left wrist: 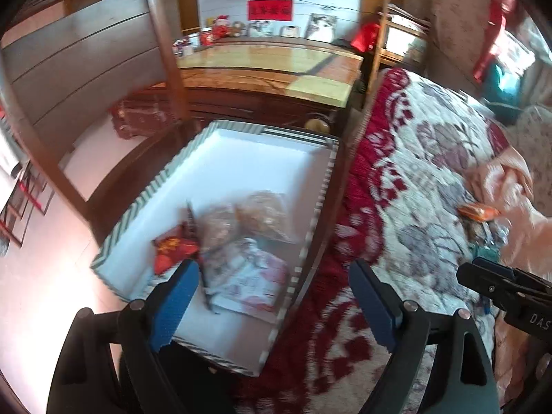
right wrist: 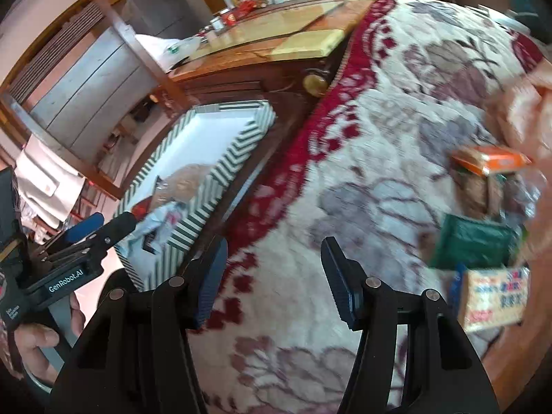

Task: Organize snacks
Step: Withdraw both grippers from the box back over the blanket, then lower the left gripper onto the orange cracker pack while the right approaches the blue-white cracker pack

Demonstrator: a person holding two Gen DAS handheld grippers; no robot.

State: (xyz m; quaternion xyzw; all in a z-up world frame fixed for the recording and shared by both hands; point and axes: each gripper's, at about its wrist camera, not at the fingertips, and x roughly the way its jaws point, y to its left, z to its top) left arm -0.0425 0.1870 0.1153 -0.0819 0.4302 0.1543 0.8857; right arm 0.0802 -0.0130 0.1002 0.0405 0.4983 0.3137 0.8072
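A striped box with a white inside stands beside the bed; it also shows in the right wrist view. In it lie a red packet, two clear bags of brown snacks and a white printed packet. My left gripper is open and empty over the box's near right corner. My right gripper is open and empty above the blanket. On the bed lie an orange packet, a green packet and a tan packet, to the right of the right gripper.
A red and white floral blanket covers the bed. A wooden cabinet with a glossy top stands behind the box. A wooden chair frame rises at the left. A peach cloth lies at the bed's right.
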